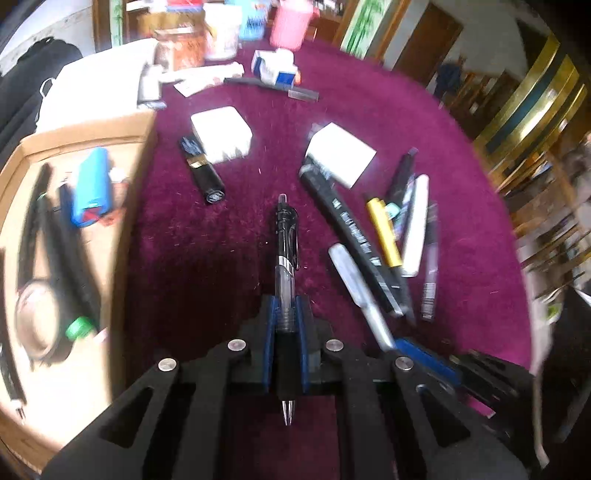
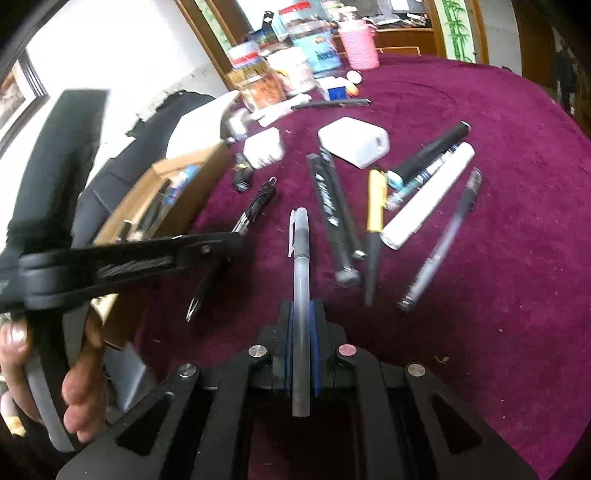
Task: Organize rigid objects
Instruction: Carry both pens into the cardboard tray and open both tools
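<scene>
My left gripper is shut on a black and clear click pen, whose tip points back toward the camera. In the right wrist view that same pen pokes out past the left gripper's fingers, held up over the cloth. My right gripper is shut on a frosted grey pen with a white clip. Several pens and markers lie loose on the purple cloth, among them a yellow one and a white tube. Two white boxes lie farther back.
A cardboard box at the left holds a blue object, black pens and a green cap. Jars, a pink cup and cartons crowd the far edge. A hand grips the left tool's handle. The round table's edge curves at right.
</scene>
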A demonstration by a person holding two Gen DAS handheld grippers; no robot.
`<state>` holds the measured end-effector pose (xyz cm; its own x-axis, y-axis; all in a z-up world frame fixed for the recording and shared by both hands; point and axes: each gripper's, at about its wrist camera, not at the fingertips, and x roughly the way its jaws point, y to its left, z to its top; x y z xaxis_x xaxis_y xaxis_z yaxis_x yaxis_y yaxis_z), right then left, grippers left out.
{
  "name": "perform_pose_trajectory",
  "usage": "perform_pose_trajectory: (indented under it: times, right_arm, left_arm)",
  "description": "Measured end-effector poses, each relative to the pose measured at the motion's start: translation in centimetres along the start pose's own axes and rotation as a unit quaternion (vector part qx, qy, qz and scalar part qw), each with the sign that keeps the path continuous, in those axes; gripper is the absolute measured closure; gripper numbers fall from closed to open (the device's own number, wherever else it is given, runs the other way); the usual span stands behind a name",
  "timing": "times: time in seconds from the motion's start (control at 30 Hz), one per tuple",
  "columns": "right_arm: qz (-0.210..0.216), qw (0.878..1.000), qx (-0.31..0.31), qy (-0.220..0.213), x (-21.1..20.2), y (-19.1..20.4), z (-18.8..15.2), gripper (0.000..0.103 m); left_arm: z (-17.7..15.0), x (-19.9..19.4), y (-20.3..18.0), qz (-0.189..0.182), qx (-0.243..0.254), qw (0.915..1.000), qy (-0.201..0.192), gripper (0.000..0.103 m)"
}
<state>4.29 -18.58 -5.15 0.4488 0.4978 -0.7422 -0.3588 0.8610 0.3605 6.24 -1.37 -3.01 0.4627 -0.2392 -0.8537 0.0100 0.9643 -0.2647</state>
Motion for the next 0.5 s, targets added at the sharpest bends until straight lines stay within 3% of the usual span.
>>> perform_pose_trajectory:
  times: [0.1, 0.23, 0.5]
  right_arm:
    - [0.01, 1.0, -0.017, -0.017, -0.9, 2.0, 0.8, 0.095]
    - [0.053, 0.998, -0.033, -0.027, -1.1, 5.4, 2.5, 0.095]
    - [0.113, 0.99, -0.088, 0.004, 4.1, 13.4, 5.1, 0.095]
  left_arm:
    - [-1.1, -3.3, 1.9, -0.047, -0.03, 0.9983, -0.02, 0.095]
    - [-2.0, -7.2, 5.2, -0.074, -0.065, 0.994, -0.046, 0.095]
    - [-3.2, -11.0, 14.6, -0.042, -0.16, 0.9824, -0.087, 0.095]
